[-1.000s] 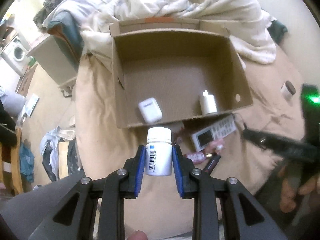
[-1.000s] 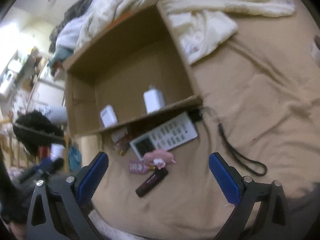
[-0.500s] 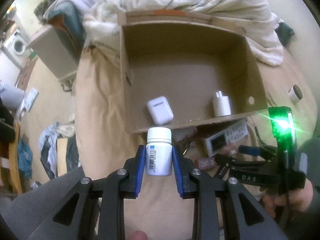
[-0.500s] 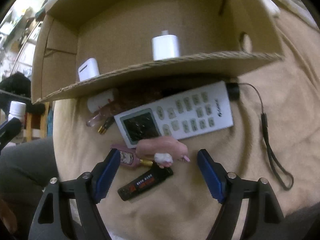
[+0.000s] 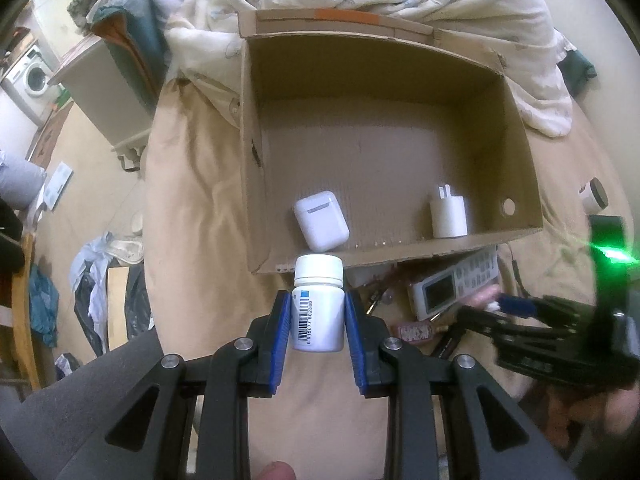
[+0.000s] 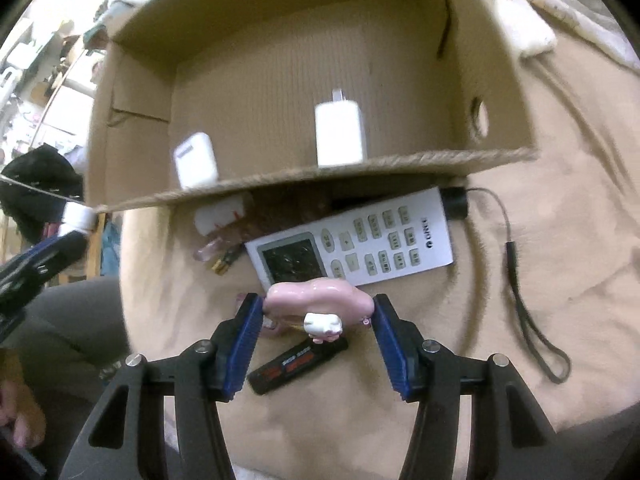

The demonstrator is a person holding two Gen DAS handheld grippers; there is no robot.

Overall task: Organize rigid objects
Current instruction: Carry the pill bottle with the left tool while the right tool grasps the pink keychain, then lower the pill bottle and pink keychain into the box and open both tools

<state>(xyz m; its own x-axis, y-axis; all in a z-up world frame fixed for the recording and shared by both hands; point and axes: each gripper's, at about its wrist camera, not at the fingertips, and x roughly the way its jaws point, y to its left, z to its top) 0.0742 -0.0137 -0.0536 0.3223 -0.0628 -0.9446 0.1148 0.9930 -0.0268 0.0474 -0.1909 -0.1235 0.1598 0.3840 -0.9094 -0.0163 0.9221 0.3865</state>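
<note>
The left gripper [image 5: 318, 322] pinches an upright white bottle [image 5: 319, 308] just short of the box's [image 5: 520, 128] near wall. The right gripper [image 6: 318, 314] has its pads against both ends of a pink figurine [image 6: 318, 300], its long axis crosswise. Beyond lies the remote [image 6: 352, 242], then the box.

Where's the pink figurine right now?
In the right wrist view, the pink figurine sits between the right gripper fingers, on the bed just in front of the white remote and above the black USB stick.
</note>
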